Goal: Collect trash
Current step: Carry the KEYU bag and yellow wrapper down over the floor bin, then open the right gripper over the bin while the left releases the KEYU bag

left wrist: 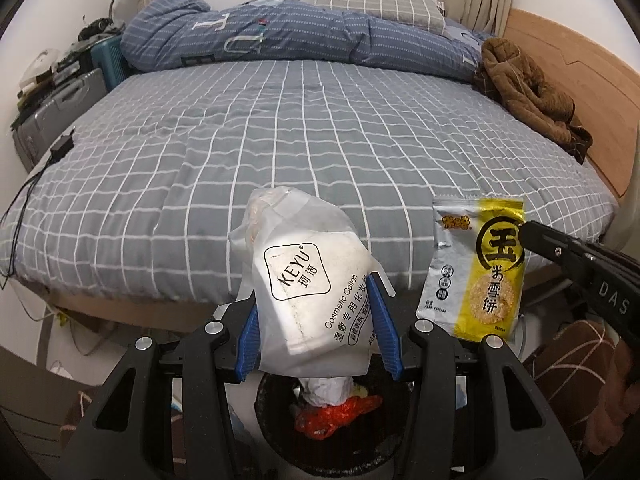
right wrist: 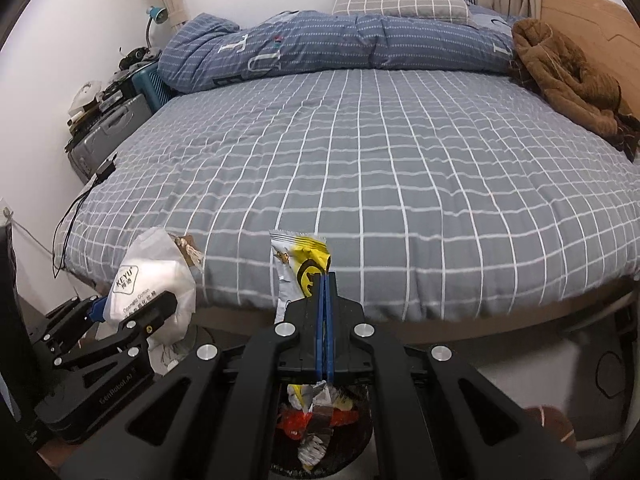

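My left gripper (left wrist: 316,300) is shut on a white cotton-pad bag (left wrist: 308,284) printed KEYU, its blue pads pressing both sides. The same bag (right wrist: 154,284) and left gripper (right wrist: 132,312) show at the lower left of the right wrist view. My right gripper (right wrist: 325,280) is shut on a yellow-and-silver rice-cracker wrapper (right wrist: 298,268), pads flat together on it. In the left wrist view that wrapper (left wrist: 480,272) hangs at the right from the right gripper (left wrist: 524,234). Below both grippers sits a black trash bin (left wrist: 272,432) holding red and white rubbish; the bin (right wrist: 360,444) shows under the right gripper too.
A bed with a grey checked sheet (left wrist: 300,132) fills the view ahead. A blue quilt (left wrist: 280,36) and a pillow (left wrist: 376,0) lie at the far side, a brown garment (left wrist: 528,92) by the wooden headboard. Suitcases (left wrist: 60,108) and a cable (left wrist: 24,208) stand left.
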### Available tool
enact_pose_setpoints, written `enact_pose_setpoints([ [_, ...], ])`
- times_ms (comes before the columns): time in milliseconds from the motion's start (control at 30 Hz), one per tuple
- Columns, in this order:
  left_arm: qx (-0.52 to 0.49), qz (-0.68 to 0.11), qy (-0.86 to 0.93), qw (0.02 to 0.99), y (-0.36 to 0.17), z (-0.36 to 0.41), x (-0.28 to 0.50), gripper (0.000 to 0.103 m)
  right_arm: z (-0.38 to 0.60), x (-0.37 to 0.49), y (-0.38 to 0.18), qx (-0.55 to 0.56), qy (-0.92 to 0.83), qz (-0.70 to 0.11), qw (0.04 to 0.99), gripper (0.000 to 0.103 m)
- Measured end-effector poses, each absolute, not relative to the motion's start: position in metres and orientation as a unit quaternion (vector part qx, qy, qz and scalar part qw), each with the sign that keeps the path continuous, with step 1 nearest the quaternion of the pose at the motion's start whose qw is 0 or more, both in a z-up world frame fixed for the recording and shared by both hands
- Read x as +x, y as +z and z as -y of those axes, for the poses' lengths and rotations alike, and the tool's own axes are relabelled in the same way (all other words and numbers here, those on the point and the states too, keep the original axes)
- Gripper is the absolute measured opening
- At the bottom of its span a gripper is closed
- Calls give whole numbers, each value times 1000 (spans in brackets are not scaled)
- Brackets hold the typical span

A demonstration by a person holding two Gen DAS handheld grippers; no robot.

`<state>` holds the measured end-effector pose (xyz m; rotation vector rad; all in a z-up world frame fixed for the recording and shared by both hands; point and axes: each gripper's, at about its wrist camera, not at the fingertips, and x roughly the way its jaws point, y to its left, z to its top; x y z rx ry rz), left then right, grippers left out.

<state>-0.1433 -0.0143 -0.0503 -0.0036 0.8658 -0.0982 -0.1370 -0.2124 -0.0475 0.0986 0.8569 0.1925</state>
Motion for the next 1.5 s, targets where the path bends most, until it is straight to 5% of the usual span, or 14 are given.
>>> enact_pose_setpoints([
  [1500, -9, -547, -13, 837, -211, -36, -149, 47, 134, -133, -215, -18, 147, -578, 803, 5],
])
